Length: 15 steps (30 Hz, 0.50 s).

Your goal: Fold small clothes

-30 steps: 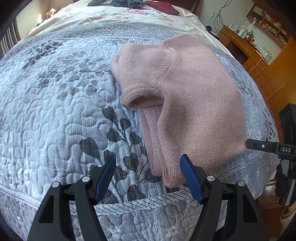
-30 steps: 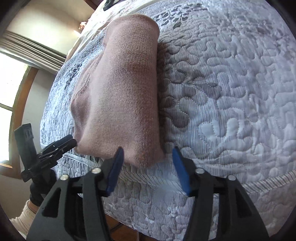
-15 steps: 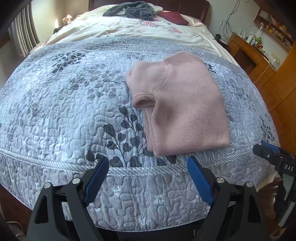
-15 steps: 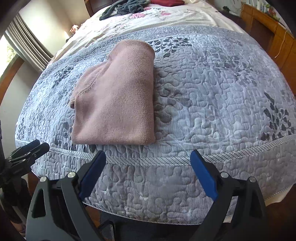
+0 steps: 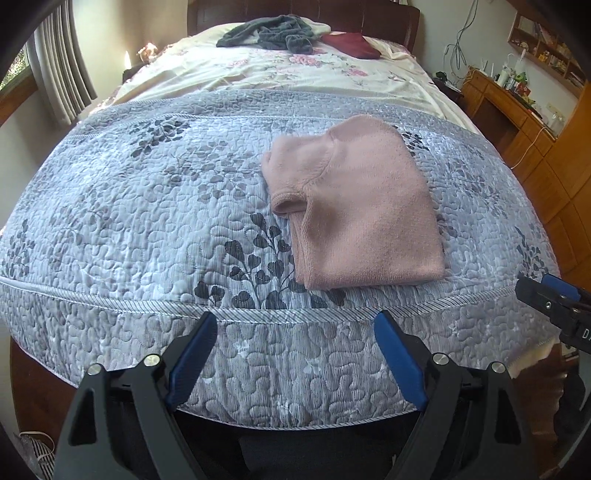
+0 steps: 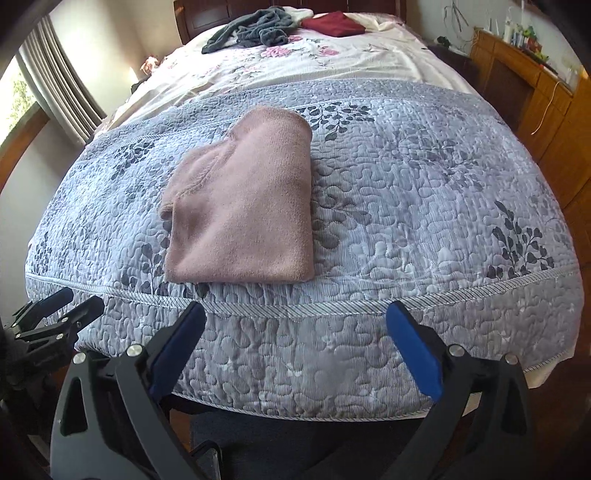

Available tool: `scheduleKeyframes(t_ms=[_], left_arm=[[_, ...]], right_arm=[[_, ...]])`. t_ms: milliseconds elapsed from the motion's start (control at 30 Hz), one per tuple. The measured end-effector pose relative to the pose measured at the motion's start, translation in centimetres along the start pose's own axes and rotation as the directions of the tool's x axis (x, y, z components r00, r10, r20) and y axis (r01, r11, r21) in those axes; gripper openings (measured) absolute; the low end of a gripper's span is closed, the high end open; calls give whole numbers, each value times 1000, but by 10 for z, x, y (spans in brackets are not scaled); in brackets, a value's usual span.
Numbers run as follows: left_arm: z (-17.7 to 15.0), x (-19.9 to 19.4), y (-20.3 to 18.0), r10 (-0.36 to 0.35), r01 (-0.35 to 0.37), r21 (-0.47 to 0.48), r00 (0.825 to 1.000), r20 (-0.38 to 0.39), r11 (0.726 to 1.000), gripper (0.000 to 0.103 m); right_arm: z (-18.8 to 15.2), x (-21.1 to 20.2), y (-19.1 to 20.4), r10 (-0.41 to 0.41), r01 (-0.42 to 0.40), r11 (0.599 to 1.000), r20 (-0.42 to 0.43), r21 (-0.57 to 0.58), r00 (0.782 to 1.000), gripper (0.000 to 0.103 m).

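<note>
A pink knitted garment (image 5: pixel 362 214) (image 6: pixel 247 206) lies folded into a compact rectangle on the grey quilted bedspread (image 5: pixel 147 221) (image 6: pixel 424 206), close to the foot edge. My left gripper (image 5: pixel 295 339) is open, held off the foot of the bed below the garment, with nothing between its blue pads. My right gripper (image 6: pixel 295 332) is open too, clear of the bed edge and to the right of the garment. Each wrist view catches the other gripper at its side edge.
A grey heap of clothes (image 5: pixel 266 35) (image 6: pixel 251 31) and a dark red folded item (image 5: pixel 351 44) (image 6: pixel 332 22) lie at the head of the bed on a floral sheet (image 5: pixel 295 74). Wooden cabinets (image 5: pixel 535 129) (image 6: pixel 535 92) stand to the right, a curtained window (image 6: pixel 44 92) to the left.
Both grippers have pulled back from the garment's near edge, off the foot of the bed, and opened wider. The folded garment stays where it lay.
</note>
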<state>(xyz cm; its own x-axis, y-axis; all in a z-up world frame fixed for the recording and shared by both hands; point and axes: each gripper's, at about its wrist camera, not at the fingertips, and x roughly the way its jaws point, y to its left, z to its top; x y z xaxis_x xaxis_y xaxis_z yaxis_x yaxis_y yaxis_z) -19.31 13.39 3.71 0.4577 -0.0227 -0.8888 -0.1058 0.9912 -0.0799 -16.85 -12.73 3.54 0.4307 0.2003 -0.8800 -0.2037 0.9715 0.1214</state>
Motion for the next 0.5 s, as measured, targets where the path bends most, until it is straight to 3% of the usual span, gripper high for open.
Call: scheduleKeyframes(t_ms=[200,400,500], left_arm=[[-4,-19,-3,35,-35,-2,999,20,999,88],[-7,-37,-7,57,-57,9,997,53,998,88],[-7,-44,-7,64,-65,8,996,66,998,88]], right_arm=[[-6,-17,8,0,0,1000,15,0,1000,99],[-12,-31,21,-69,70,997,35,-43,997,99],[-15,-36,25,-64,67,996,43,-53,997,99]])
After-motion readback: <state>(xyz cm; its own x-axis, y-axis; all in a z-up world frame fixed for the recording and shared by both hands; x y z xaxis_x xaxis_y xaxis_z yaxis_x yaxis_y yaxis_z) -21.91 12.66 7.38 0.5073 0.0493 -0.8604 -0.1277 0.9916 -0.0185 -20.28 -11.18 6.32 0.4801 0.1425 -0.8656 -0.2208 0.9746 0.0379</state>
